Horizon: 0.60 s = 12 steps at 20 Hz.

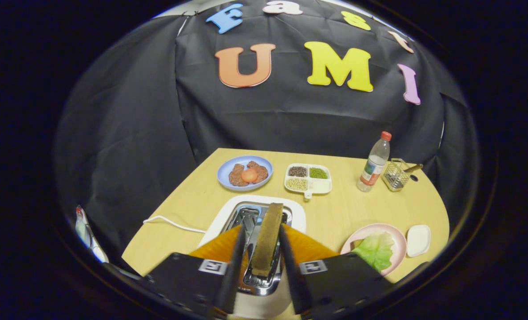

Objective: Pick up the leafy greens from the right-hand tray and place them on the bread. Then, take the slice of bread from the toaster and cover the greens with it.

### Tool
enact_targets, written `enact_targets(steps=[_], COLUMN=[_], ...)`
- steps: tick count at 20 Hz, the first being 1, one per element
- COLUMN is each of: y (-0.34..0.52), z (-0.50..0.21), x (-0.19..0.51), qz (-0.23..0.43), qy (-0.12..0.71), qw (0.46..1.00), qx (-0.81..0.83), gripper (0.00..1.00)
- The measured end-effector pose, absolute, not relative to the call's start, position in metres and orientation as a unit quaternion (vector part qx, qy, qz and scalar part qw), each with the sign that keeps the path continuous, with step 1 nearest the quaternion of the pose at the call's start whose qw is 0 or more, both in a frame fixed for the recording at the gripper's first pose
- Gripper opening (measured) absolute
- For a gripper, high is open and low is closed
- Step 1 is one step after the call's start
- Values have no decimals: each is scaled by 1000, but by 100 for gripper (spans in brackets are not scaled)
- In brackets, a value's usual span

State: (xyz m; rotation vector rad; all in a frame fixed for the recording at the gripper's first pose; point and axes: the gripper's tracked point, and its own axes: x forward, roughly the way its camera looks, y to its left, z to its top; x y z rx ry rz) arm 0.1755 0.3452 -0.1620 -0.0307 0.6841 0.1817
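Wooden table: jaws flank bread slice over toaster, contact unclear.

1. A blue plate with brown patties and an orange round piece sits at centre frame on the tabletop.
2. A white divided dish of grains is just right of it.
3. A red-capped bottle and a wire basket stand at the right.
4. A small white dish lies at lower right.
5. A white cord runs at the left.

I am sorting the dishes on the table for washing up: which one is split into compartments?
The white rectangular tray beyond the toaster: four compartments holding beans and grains. The blue round plate and pink round plate are undivided. The gripper flanks the toaster's bread slice.
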Motion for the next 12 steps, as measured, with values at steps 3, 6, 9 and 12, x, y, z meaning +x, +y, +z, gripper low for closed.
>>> enact_targets(steps=[3,6,9,12], y=[343,340,337,337], z=[-166,-164,-157,-142], x=[171,170,167,166], qz=[78,73,75,75], qy=[355,349,347,340], qw=[931,934,934,937], qx=[-21,-37,-41,-27], gripper=[20,11,11,7])
